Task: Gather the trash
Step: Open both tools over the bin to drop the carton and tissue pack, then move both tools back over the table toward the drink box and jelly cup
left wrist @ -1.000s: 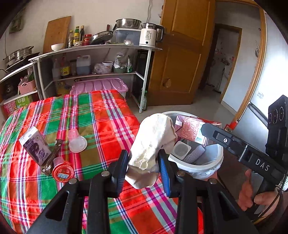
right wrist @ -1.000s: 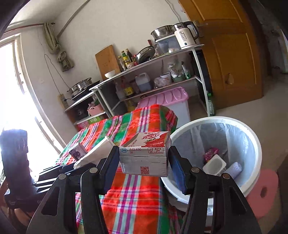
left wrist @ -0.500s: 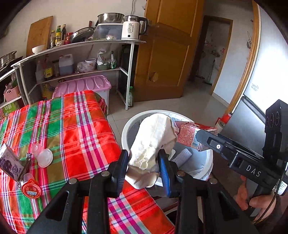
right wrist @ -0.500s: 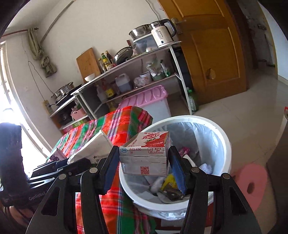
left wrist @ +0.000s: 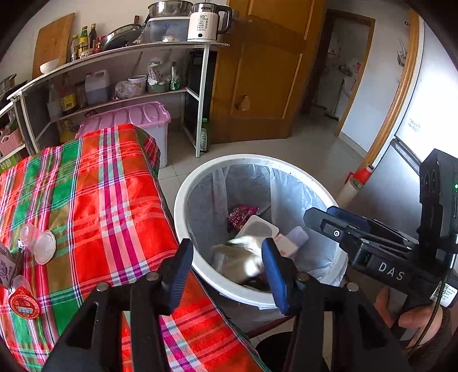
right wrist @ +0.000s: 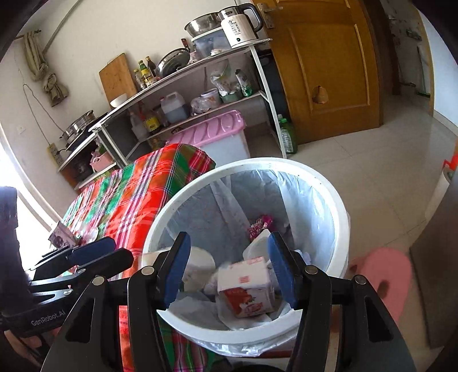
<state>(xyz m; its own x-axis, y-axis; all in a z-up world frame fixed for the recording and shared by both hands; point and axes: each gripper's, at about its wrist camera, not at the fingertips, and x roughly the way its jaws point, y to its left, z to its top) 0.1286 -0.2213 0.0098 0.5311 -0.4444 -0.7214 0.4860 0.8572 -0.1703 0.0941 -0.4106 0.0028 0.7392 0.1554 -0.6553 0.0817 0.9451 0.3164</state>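
Both claws spread, empty — carton (right wrist: 246,289) in bin (right wrist: 337,206) beneath right claw (right wrist: 227,269); left claw (left wrist: 226,271) over rim.

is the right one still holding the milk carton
No, the right tongs are open and empty, and the milk carton lies below them inside the white bin.

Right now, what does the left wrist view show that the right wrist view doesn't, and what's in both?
Left wrist only: a clear plastic cup and a red-lidded cup on the plaid tablecloth, plus a doorway. Right wrist only: a pink stool and the milk carton. Both: the white bin, the kettle, open jaws.
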